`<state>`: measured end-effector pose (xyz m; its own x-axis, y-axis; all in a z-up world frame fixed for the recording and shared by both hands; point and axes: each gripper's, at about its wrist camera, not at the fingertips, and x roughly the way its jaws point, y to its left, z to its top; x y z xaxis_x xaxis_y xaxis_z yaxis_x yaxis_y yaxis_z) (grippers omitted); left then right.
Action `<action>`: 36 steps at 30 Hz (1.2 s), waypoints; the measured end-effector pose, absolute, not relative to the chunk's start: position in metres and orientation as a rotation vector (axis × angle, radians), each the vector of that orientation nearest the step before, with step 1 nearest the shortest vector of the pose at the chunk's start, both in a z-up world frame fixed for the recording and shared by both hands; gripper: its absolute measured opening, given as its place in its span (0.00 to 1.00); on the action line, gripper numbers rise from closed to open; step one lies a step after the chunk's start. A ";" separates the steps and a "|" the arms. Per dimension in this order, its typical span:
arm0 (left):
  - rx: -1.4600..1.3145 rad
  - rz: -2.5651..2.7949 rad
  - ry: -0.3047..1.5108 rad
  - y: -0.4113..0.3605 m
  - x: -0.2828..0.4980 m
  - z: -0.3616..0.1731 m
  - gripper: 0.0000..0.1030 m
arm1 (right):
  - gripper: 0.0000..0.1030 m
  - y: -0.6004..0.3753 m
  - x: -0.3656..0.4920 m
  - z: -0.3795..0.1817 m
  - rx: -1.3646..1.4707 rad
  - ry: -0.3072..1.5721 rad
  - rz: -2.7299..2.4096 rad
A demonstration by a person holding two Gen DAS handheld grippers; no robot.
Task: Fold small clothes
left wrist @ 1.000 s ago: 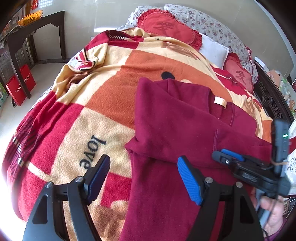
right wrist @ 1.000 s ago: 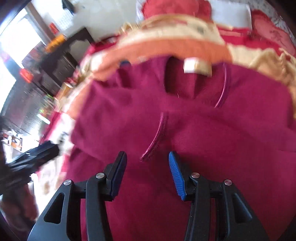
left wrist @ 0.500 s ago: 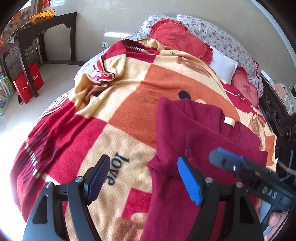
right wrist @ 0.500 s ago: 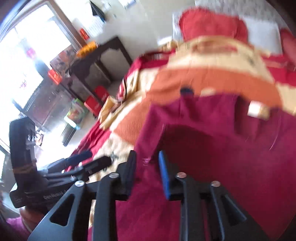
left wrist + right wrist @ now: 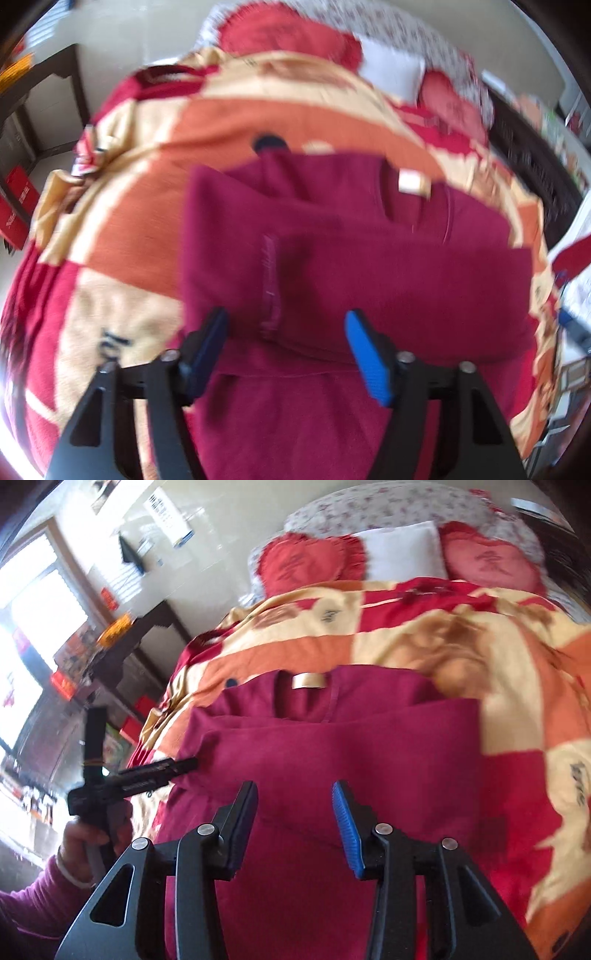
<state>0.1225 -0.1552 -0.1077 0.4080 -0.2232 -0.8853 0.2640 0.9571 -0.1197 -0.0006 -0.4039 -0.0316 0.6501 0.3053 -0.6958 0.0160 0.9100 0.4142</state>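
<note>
A dark red sweater [image 5: 369, 266] lies on the blanket with both sleeves folded across its chest; the cuff seam [image 5: 269, 280] of one sleeve shows near the middle. It also fills the right wrist view [image 5: 332, 746], collar label [image 5: 308, 681] at the far end. My left gripper [image 5: 286, 350] is open and empty just above the sweater's lower part. My right gripper [image 5: 295, 823] is open and empty over the sweater's lower middle. The left gripper also shows in the right wrist view [image 5: 184, 764] at the sweater's left edge, held by a hand.
The sweater rests on a red, orange and cream blanket [image 5: 461, 635] covering a bed. Red heart pillows [image 5: 306, 563] and a white pillow [image 5: 402, 550] lie at the head. A dark wooden table [image 5: 147, 635] stands left of the bed, with red boxes [image 5: 14, 206] on the floor.
My right gripper has opened and let go of the sleeve, which now lies folded across the chest. My left gripper has moved right, over the sweater. Both views have swung.
</note>
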 end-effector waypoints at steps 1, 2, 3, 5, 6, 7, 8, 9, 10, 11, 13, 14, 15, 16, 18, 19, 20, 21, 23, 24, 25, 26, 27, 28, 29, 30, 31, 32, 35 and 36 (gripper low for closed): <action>0.061 -0.300 1.114 -0.160 0.123 -0.112 0.44 | 0.23 -0.413 -0.007 -0.031 0.423 0.845 0.151; 0.085 -0.295 1.121 -0.166 0.124 -0.116 0.32 | 0.23 -0.424 -0.015 -0.030 0.440 0.834 0.125; 0.092 -0.292 1.120 -0.168 0.125 -0.117 0.30 | 0.24 -0.431 -0.021 -0.030 0.451 0.826 0.108; 0.071 -0.303 1.109 -0.165 0.128 -0.111 0.19 | 0.25 -0.447 -0.030 -0.031 0.468 0.814 0.075; 0.041 -0.321 1.094 -0.160 0.128 -0.103 0.19 | 0.25 -0.455 -0.033 -0.032 0.472 0.814 0.050; 0.016 -0.336 1.073 -0.156 0.128 -0.094 0.19 | 0.25 -0.463 -0.035 -0.032 0.476 0.812 0.028; -0.010 -0.353 1.039 -0.149 0.127 -0.080 0.18 | 0.25 -0.468 -0.036 -0.032 0.481 0.808 0.014; -0.022 -0.357 1.010 -0.143 0.126 -0.071 0.18 | 0.25 -0.475 -0.036 -0.032 0.491 0.799 -0.006; -0.028 -0.354 0.976 -0.137 0.125 -0.061 0.18 | 0.26 -0.481 -0.036 -0.032 0.500 0.792 -0.023; -0.026 -0.336 0.944 -0.130 0.125 -0.053 0.18 | 0.30 -0.486 -0.034 -0.033 0.509 0.785 -0.037; -0.017 -0.304 0.946 -0.122 0.129 -0.053 0.18 | 0.37 -0.489 -0.024 -0.039 0.516 0.793 -0.052; -0.013 -0.291 0.967 -0.119 0.133 -0.060 0.18 | 0.38 -0.491 -0.016 -0.044 0.518 0.809 -0.061; -0.014 -0.285 0.991 -0.117 0.135 -0.068 0.18 | 0.38 -0.491 -0.011 -0.049 0.518 0.823 -0.063; -0.015 -0.285 1.016 -0.116 0.136 -0.076 0.18 | 0.39 -0.489 -0.004 -0.053 0.515 0.836 -0.059; -0.010 -0.279 1.039 -0.116 0.136 -0.086 0.18 | 0.42 -0.485 0.014 -0.064 0.491 0.875 -0.058; -0.004 -0.271 1.040 -0.117 0.134 -0.088 0.18 | 0.43 -0.484 0.024 -0.070 0.479 0.893 -0.062; -0.002 -0.264 1.043 -0.117 0.136 -0.093 0.19 | 0.43 -0.485 0.035 -0.077 0.472 0.909 -0.069; -0.008 -0.258 1.052 -0.116 0.137 -0.097 0.19 | 0.43 -0.485 0.044 -0.084 0.472 0.926 -0.085; -0.016 -0.253 1.069 -0.114 0.137 -0.103 0.20 | 0.24 -0.487 0.060 -0.099 0.482 0.981 -0.089; -0.018 -0.255 1.074 -0.114 0.136 -0.105 0.21 | 0.07 -0.486 0.068 -0.104 0.484 1.002 -0.060; -0.023 -0.256 1.079 -0.112 0.136 -0.108 0.22 | 0.00 -0.485 0.070 -0.103 0.471 0.992 -0.056; -0.029 -0.257 1.082 -0.112 0.135 -0.110 0.24 | 0.00 -0.483 0.068 -0.097 0.434 0.955 -0.076; -0.031 -0.258 1.084 -0.112 0.134 -0.112 0.24 | 0.00 -0.482 0.067 -0.092 0.394 0.923 -0.099; -0.027 -0.257 1.084 -0.114 0.132 -0.114 0.24 | 0.00 -0.481 0.067 -0.092 0.356 0.905 -0.128; -0.011 -0.249 1.085 -0.116 0.133 -0.117 0.24 | 0.00 -0.482 0.068 -0.095 0.345 0.912 -0.145; -0.001 -0.243 1.084 -0.120 0.134 -0.119 0.24 | 0.00 -0.485 0.071 -0.105 0.367 0.942 -0.150; 0.005 -0.238 1.082 -0.121 0.133 -0.119 0.25 | 0.00 -0.488 0.071 -0.114 0.399 0.967 -0.148; 0.010 -0.234 1.078 -0.122 0.132 -0.118 0.26 | 0.02 -0.492 0.069 -0.116 0.421 0.971 -0.148; 0.019 -0.238 1.076 -0.123 0.131 -0.119 0.28 | 0.13 -0.498 0.044 -0.100 0.489 0.939 -0.146; 0.020 -0.237 1.078 -0.123 0.131 -0.119 0.28 | 0.15 -0.496 0.037 -0.094 0.490 0.935 -0.134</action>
